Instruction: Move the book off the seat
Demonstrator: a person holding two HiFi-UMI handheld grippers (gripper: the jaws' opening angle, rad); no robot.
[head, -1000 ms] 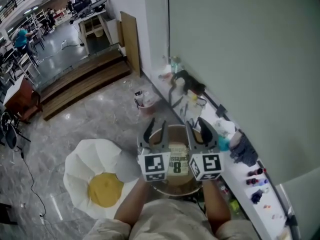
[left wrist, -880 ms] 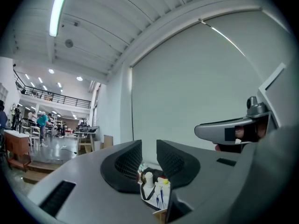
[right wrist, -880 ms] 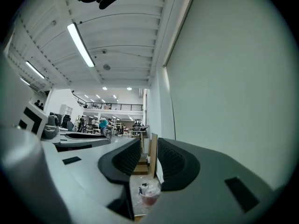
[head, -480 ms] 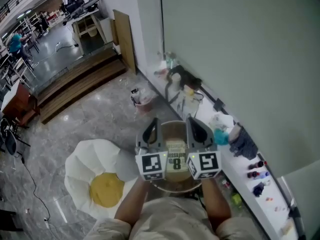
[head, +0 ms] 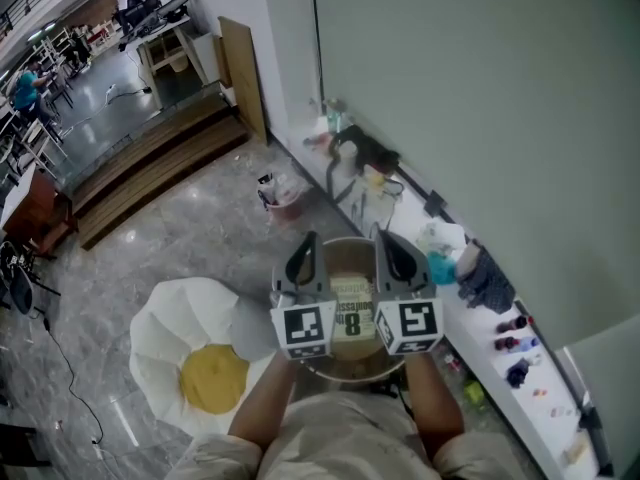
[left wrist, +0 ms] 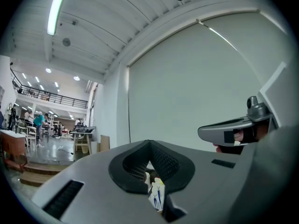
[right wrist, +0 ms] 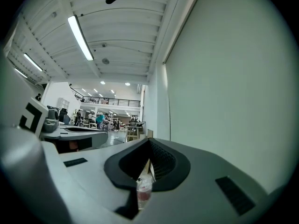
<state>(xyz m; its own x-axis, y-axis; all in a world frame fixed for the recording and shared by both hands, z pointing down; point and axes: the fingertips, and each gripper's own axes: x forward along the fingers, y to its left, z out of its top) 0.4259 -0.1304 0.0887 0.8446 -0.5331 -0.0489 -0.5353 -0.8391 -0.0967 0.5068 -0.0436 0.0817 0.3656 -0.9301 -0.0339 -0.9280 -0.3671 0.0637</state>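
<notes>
Head view, book: a pale book [head: 352, 320] with a big dark 8 on its cover lies flat on the round brown seat [head: 345, 373], near its middle. It shows between the two marker cubes.
Seat: it stands on the grey marble floor [head: 170, 248], close to the wall side of the room.
Left gripper: the left gripper [head: 305, 253] is held level over the left half of the seat. In the left gripper view its fingers [left wrist: 133, 164] are clenched together with nothing gripped.
Right gripper: the right gripper [head: 392, 251] is held level over the right half of the seat, just beside the other. In the right gripper view its fingers [right wrist: 126, 164] are likewise clenched and empty.
Contact: I cannot tell whether either gripper touches the book.
Cushion: a white cushion shaped like a fried egg, with a yellow centre [head: 195, 353], lies on the floor just left of the seat.
Bench: a long white bench [head: 475, 343] runs along the pale wall on the right. It carries a dark bundle of cloth [head: 487, 283], a teal object [head: 443, 266] and some small bottles [head: 510, 346].
Steps: low wooden steps [head: 150, 163] cross the floor well beyond the seat.
</notes>
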